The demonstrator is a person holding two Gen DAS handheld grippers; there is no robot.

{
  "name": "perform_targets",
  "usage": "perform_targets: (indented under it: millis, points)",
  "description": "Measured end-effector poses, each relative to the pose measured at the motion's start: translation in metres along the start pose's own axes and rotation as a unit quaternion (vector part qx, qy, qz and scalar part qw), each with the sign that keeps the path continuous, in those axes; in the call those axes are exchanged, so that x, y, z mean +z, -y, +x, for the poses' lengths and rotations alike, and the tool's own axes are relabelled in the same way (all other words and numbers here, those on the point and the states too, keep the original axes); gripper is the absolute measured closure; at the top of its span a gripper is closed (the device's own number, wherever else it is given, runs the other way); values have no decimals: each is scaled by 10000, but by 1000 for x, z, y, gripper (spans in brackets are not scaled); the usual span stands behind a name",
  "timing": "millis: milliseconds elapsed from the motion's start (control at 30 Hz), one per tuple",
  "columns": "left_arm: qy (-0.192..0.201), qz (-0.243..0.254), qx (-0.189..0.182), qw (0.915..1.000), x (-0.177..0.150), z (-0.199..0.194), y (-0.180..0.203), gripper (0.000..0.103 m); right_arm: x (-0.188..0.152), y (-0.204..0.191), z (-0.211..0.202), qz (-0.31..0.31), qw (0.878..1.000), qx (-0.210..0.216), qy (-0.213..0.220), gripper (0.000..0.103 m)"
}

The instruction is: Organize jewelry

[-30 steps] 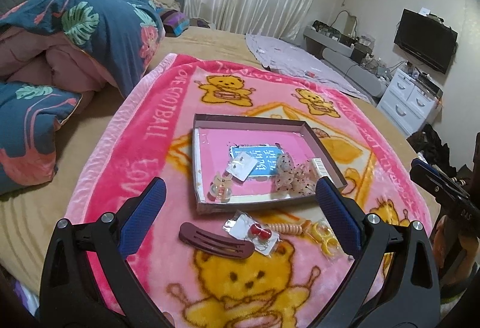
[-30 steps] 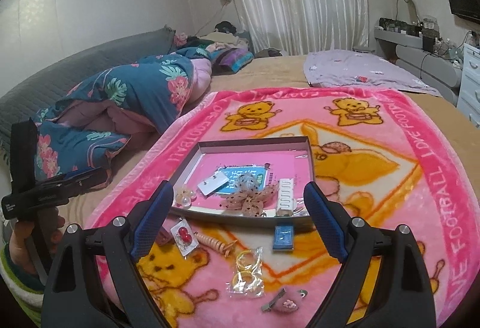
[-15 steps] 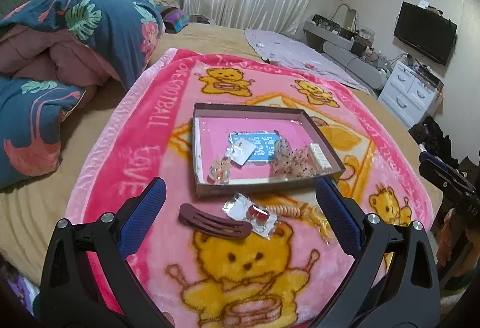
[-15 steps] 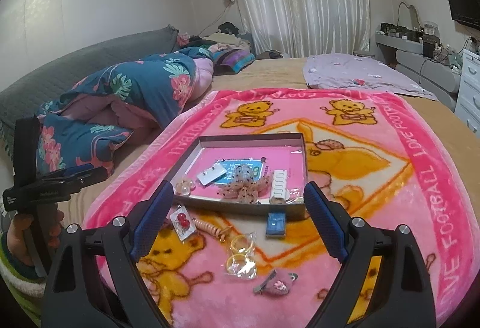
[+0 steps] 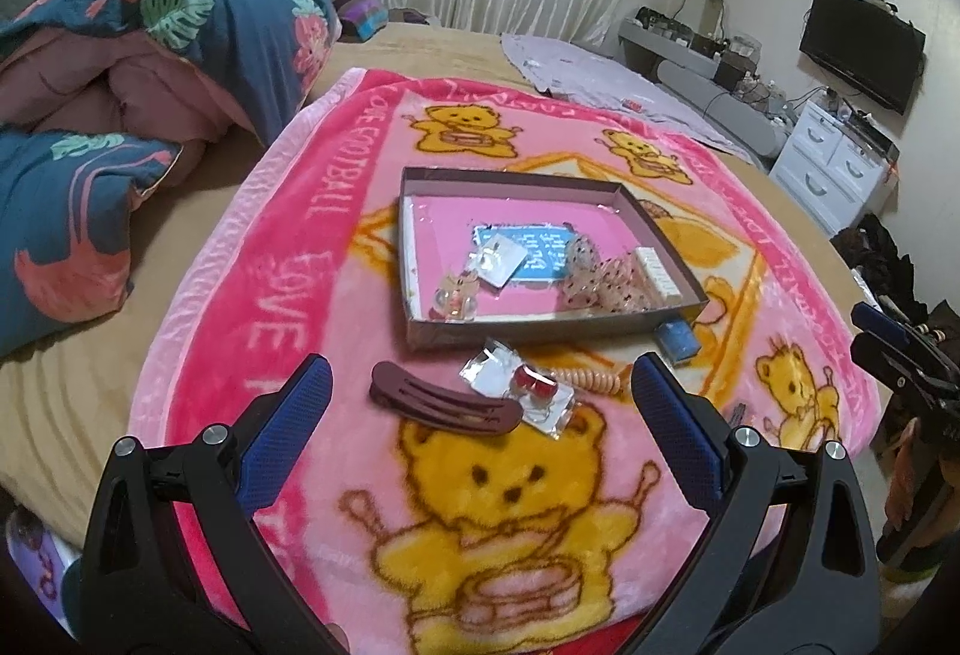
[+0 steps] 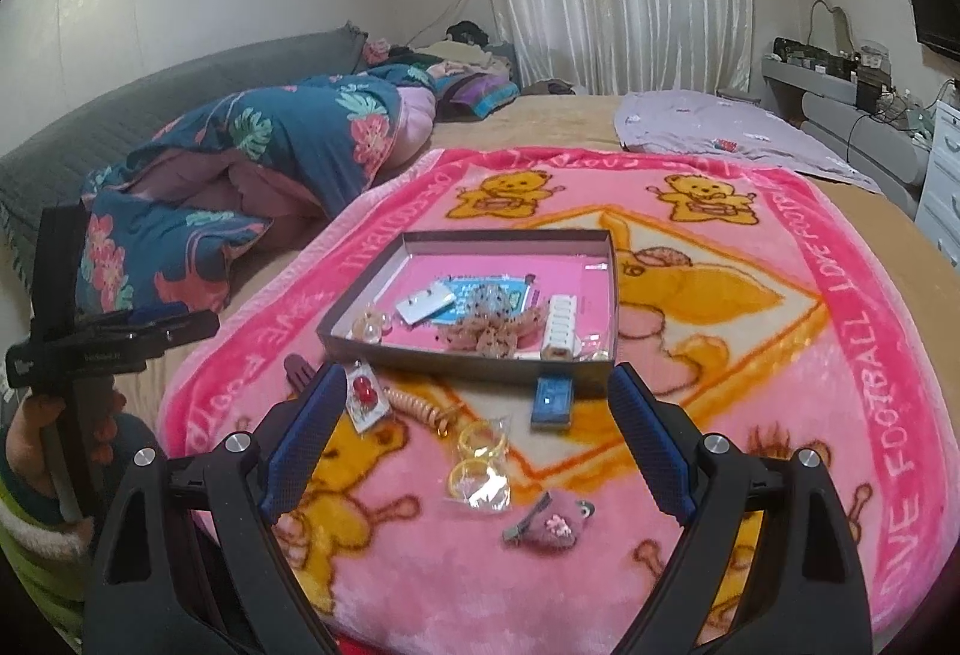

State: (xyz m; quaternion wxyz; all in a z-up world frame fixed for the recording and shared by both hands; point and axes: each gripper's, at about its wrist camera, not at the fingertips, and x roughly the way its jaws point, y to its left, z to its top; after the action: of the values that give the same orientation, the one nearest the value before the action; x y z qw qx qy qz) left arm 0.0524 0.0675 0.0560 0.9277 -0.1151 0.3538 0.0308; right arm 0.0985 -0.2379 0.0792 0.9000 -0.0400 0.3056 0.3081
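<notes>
A shallow brown box point(image 5: 666, 250) point(image 6: 354, 298) with a pink floor sits on the pink bear blanket and holds several jewelry pieces and cards. In front of it lie a maroon hair clip point(image 5: 444, 406), a bag with red earrings point(image 5: 528, 388) point(image 6: 364, 394), a coiled hair tie point(image 6: 414, 406), a small blue box point(image 6: 552, 400), a bag of yellow rings point(image 6: 477, 466) and a pink fuzzy clip point(image 6: 549, 526). My left gripper point(image 5: 480, 415) is open and empty above the hair clip. My right gripper point(image 6: 474, 433) is open and empty above the yellow rings.
The pink blanket point(image 5: 288, 247) lies on a tan bed. A blue floral quilt point(image 5: 150, 73) is bunched at the left. A lilac sheet point(image 6: 720, 127) lies at the far right. A white dresser point(image 5: 834, 169) and a wall TV point(image 5: 861, 46) stand beyond the bed.
Both grippers have pulled back from the box, so the box and loose items appear farther away. Both stay open and empty.
</notes>
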Motion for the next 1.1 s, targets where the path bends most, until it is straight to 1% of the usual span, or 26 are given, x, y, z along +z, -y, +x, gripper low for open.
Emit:
perform_targets:
  millis: [267,500,633,833,1100]
  points:
    - [-226,-5,19,9997,-15,8,-4,10,-20,-2,9,-121,9995,22,-296,15]
    - [-563,31,-38,9984,-33,22,-2,10,-35,-7,22,-208,9980,61,-589,15]
    - [-737,1,-85,9972,-40,31,-3,10,-40,-9,32,-226,9969,101,-742,15]
    - [-886,-49,-148,9959,-47,44,-5,10,-45,-13,46,-301,9951,177,-923,15]
    - [-1092,-224,-293,9933,-54,69,-11,10,-48,-20,78,-458,9910,173,-1243,15]
